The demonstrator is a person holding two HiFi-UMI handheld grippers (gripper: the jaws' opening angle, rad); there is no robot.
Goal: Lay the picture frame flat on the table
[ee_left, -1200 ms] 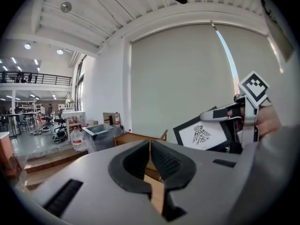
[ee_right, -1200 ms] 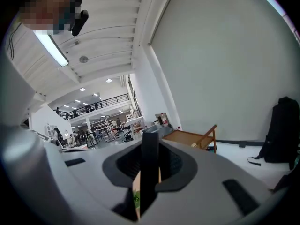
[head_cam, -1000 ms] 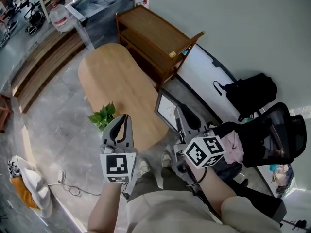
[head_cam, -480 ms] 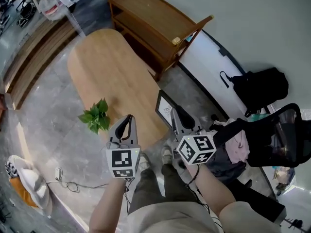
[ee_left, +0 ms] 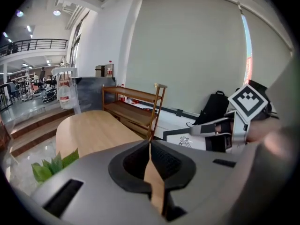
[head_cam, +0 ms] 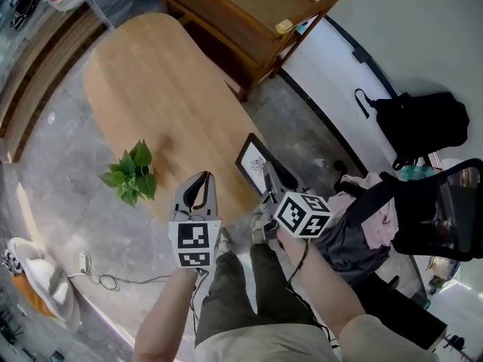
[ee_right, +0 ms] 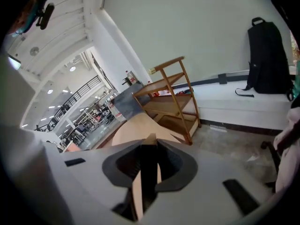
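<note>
The picture frame (head_cam: 251, 162), black-edged with a white print, stands upright over the near end of the oval wooden table (head_cam: 151, 89). My right gripper (head_cam: 270, 175) is shut on the frame's near edge. In the right gripper view the frame's dark edge (ee_right: 148, 168) shows as a strip clamped between the jaws. My left gripper (head_cam: 199, 178) hovers to the frame's left over the table's near edge, shut with nothing in it. The left gripper view shows the frame (ee_left: 186, 142) held by the right gripper (ee_left: 216, 134).
A leafy green plant (head_cam: 130, 173) sits at the table's left edge. A wooden shelf unit (head_cam: 241, 13) stands beyond the table, beside a white low bench (head_cam: 332, 89). A black backpack (head_cam: 423, 123) and a chair with clothes (head_cam: 423, 217) are at right.
Both grippers have come down toward the near end of the table, and the frame has come down with the right gripper. The table now fills more of the head view.
</note>
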